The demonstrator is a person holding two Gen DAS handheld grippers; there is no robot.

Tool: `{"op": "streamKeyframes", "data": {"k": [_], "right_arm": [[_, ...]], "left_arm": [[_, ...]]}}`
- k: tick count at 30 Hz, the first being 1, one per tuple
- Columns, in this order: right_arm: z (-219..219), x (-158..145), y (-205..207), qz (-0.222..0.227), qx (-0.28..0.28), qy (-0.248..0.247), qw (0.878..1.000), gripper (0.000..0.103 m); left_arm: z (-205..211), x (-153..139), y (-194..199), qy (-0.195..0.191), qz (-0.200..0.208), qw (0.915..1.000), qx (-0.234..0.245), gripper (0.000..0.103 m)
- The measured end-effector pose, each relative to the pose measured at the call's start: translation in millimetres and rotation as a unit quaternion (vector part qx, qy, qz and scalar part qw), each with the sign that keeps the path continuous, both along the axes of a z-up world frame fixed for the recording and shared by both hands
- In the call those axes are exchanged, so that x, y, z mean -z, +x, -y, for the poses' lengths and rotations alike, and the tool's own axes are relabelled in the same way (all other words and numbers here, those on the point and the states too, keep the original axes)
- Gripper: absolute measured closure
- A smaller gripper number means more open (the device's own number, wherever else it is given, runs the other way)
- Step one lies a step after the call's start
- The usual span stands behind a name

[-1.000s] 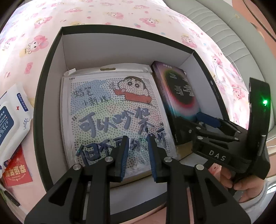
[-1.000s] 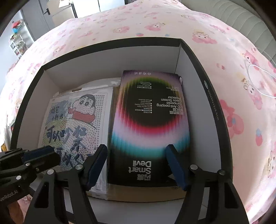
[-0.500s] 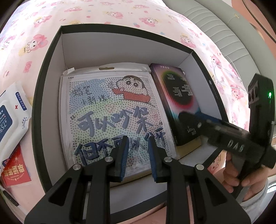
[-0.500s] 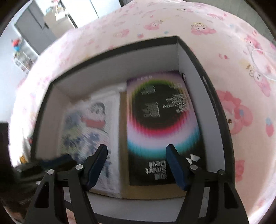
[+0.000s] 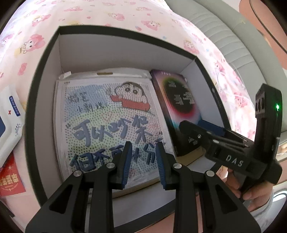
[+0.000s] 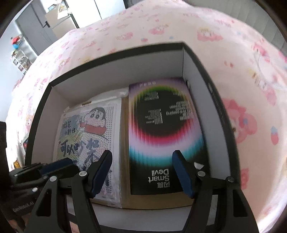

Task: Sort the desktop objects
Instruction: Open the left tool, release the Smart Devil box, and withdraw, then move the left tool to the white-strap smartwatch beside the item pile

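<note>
- Bedding with a pink cartoon print [image 5: 125,16] carries everything here; it looks like a bed, not a tabletop, so the sorting seems to be done on a bed.
- Storage box [image 5: 41,75], black outside and white inside, sits open on it and takes up most of both views.
- Cartoon sheet pack [image 5: 107,114], the largest item inside, lies flat on the box floor against the left wall.
- Smart Devil box [image 6: 165,129], a dark screen-protector carton with a rainbow ring, lies flat beside the pack on the right side, close to the right wall, on what looks like a brown card layer. Judging by this, two items are already sorted.
- Wipes packet [image 5: 9,114], white with a blue label, lies outside the box to its left, on the bedding; it looks like one of the things left to put away.
- Red packet [image 5: 10,177] lies just below the wipes, also outside, so it likely remains too.
- Right claw [image 6: 141,172] hovers over the near end of the carton, jaws spread wide and holding nothing.
- Left claw [image 5: 143,163] hangs over the near edge of the sheet pack, jaws narrow with a small gap, empty.
</note>
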State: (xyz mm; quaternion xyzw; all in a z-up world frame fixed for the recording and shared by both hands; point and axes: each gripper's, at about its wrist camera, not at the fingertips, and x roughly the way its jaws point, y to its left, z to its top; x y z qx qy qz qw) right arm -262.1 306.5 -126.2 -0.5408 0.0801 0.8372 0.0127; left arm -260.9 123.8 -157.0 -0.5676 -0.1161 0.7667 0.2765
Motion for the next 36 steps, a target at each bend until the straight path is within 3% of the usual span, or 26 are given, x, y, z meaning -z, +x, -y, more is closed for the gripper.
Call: {"op": "streamKeyframes", "data": {"k": [5, 11, 18, 23, 29, 30, 36], "right_arm": [[10.7, -10.7, 2.9, -0.024, -0.007, 0.028, 0.999, 0.036], [22.8, -29.1, 17.0, -0.057, -0.017, 0.028, 0.998, 0.036], [45.3, -67.7, 49.4, -0.107, -0.035, 0.007, 0.994, 0.036], [65.3, -84.3, 93.8, -0.124, -0.058, -0.013, 0.991, 0.036], [110.6, -104.3, 119.8, -0.153, -0.114, -0.027, 0.981, 0.036], [120.1, -105.4, 120.4, -0.155, -0.127, -0.032, 0.979, 0.036], [196.6, -95.4, 107.3, -0.144, -0.192, -0.071, 0.968, 0.038]], "left_arm": [[5.1, -11.1, -1.3, -0.015, -0.042, 0.9988, -0.021, 0.069], [11.1, -38.1, 3.6, -0.022, -0.083, 0.9954, -0.041, 0.065], [27.5, -75.1, 46.3, -0.031, -0.125, 0.9905, -0.049, 0.063], [56.1, -90.4, 88.8, -0.041, -0.142, 0.9878, -0.049, 0.062], [101.9, -100.4, 127.0, -0.068, -0.130, 0.9850, -0.091, 0.062], [112.1, -98.5, 131.1, -0.083, -0.112, 0.9850, -0.101, 0.062], [186.8, -97.1, 140.3, -0.123, -0.082, 0.9755, -0.163, 0.063]]}}
